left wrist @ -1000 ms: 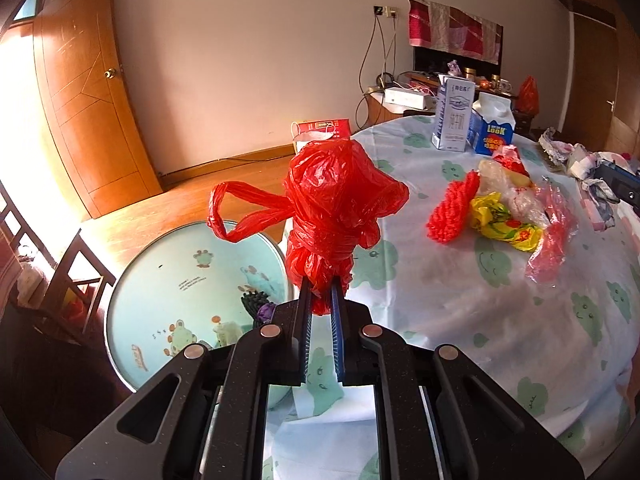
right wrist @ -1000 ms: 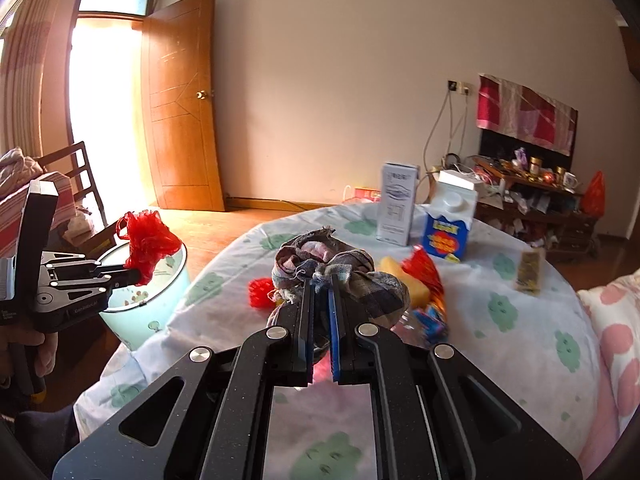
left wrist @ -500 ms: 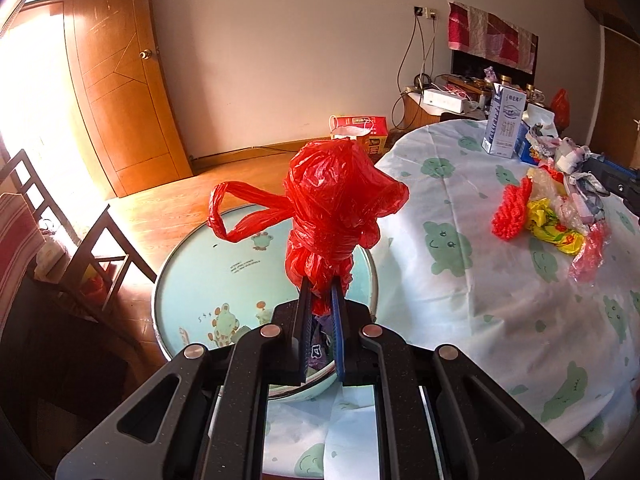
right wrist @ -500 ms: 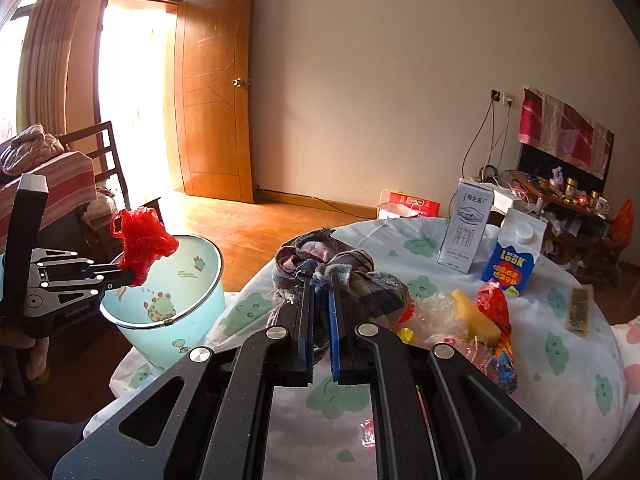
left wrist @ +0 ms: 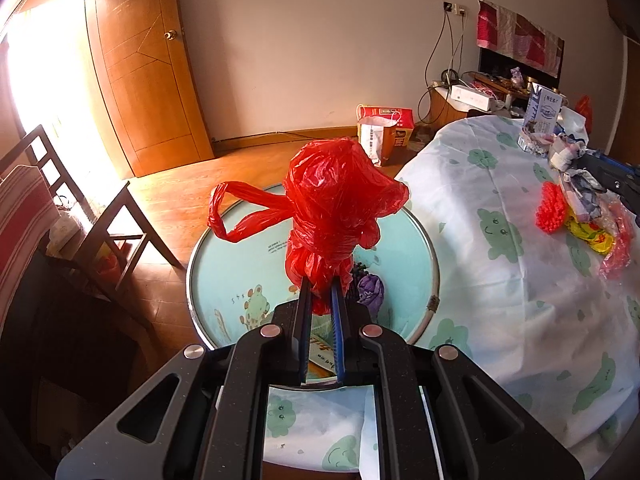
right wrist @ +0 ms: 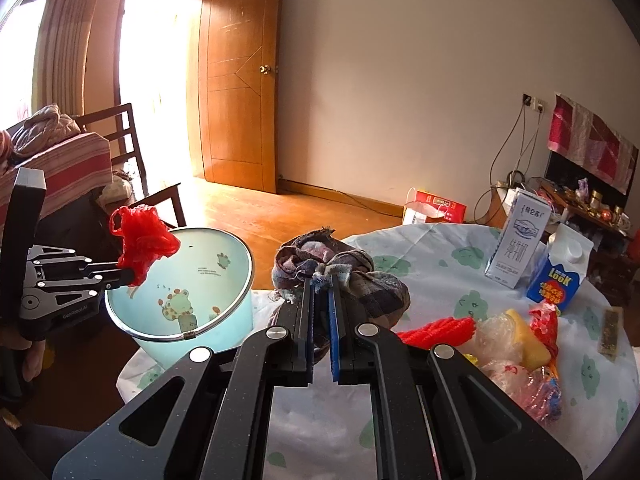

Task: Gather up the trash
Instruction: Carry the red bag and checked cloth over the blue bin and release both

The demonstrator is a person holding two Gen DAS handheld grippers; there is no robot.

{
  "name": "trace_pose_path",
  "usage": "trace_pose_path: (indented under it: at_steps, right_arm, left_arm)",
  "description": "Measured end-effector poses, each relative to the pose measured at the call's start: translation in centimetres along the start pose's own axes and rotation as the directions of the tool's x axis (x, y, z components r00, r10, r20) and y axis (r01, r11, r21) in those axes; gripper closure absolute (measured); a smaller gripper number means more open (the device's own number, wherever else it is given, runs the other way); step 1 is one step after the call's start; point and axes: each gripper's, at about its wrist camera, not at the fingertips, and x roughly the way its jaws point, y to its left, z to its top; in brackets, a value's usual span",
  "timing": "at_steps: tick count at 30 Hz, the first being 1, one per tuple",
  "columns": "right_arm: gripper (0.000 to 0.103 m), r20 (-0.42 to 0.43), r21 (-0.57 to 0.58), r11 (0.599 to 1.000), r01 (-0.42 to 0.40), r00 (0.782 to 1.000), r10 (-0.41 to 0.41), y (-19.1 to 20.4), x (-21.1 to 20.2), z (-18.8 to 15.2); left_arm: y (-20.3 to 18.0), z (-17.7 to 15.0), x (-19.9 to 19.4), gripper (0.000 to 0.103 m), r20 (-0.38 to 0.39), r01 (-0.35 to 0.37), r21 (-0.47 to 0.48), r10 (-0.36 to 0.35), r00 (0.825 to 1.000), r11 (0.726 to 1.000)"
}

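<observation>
My left gripper (left wrist: 320, 290) is shut on a crumpled red plastic bag (left wrist: 336, 208) and holds it over the open mouth of a light-blue cartoon-print bin (left wrist: 224, 264). The right wrist view shows the same red plastic bag (right wrist: 140, 240) above the rim of the bin (right wrist: 224, 336). My right gripper (right wrist: 320, 282) is shut on a bundled checked cloth rag (right wrist: 340, 268), held above the table edge just right of the bin. A red mesh piece (right wrist: 436, 328), yellow and clear wrappers (right wrist: 520, 344) lie on the round table (right wrist: 400, 420).
Two cartons, white (right wrist: 516, 244) and blue (right wrist: 560, 272), stand at the table's far side. A dark wooden chair (left wrist: 104, 216) stands left of the bin. A red-and-white bag (left wrist: 384, 128) sits on the floor by the wall. The bin holds a purple scrap (left wrist: 370, 286).
Both grippers swung left with their loads. The red bag went from beside the table to over the bin's mouth. The rag travelled from mid-table to the table edge near the bin.
</observation>
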Motion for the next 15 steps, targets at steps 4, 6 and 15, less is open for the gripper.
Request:
trace_pose_path:
  at_steps: [4, 6, 15]
  right_arm:
    - [0.096, -0.010, -0.020, 1.000, -0.020, 1.000, 0.020, 1.2, 1.2, 0.3]
    - [0.096, -0.018, -0.034, 0.999, -0.029, 0.999, 0.028, 1.9, 1.8, 0.5]
    - [0.096, -0.045, -0.064, 0.996, -0.063, 0.997, 0.060, 4.1, 4.2, 1.3]
  left_arm:
    - [1.2, -0.1, 0.3, 0.095, -0.009, -0.015, -0.018, 0.015, 1.000, 1.000]
    - [1.7, -0.1, 0.4, 0.094, -0.014, -0.022, -0.026, 0.022, 1.000, 0.999]
    - [3.9, -0.5, 1.0, 0.094, -0.030, -0.054, -0.053, 0.052, 0.998, 0.997]
